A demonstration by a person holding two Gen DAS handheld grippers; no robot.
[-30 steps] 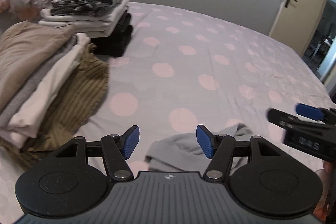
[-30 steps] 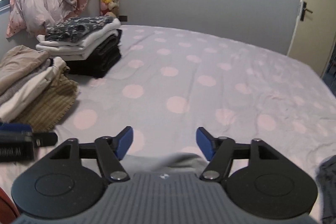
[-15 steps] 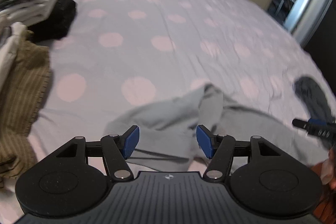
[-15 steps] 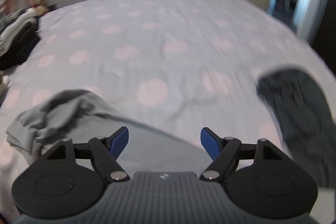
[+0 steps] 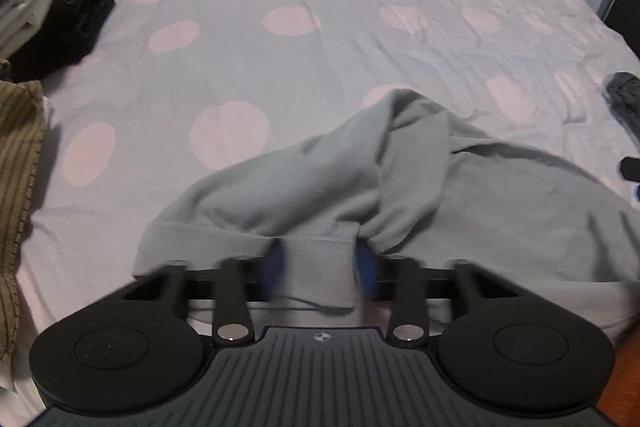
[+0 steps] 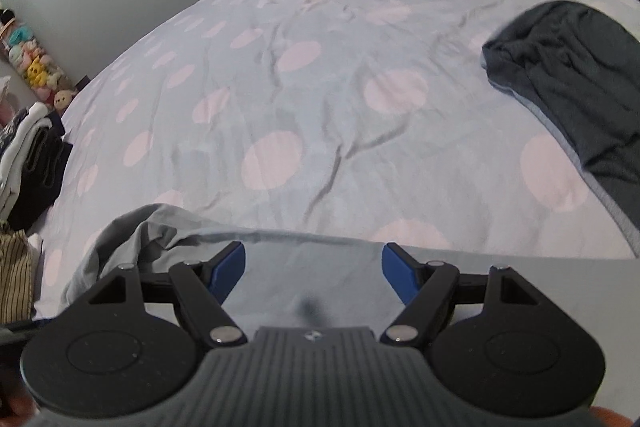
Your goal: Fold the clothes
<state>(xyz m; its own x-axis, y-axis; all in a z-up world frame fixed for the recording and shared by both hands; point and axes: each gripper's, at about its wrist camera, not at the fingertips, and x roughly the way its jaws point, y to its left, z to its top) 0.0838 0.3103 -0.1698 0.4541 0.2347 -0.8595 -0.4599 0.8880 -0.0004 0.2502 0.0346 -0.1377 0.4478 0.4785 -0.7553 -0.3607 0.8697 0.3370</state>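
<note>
The grey garment [image 5: 340,179] lay crumpled at the near edge of the bed [image 5: 280,67]. The left tool [image 5: 320,267] was closing, its ribbed cuff between the pads. The right tool [image 6: 312,271] hung released over the smooth cloth. For a clean spread, the cuff was best pinched fully before lifting, and a matching hem taken opposite.

One grey garment [image 5: 400,187], one dark garment [image 6: 568,75], two stacks [image 5: 52,11].
</note>
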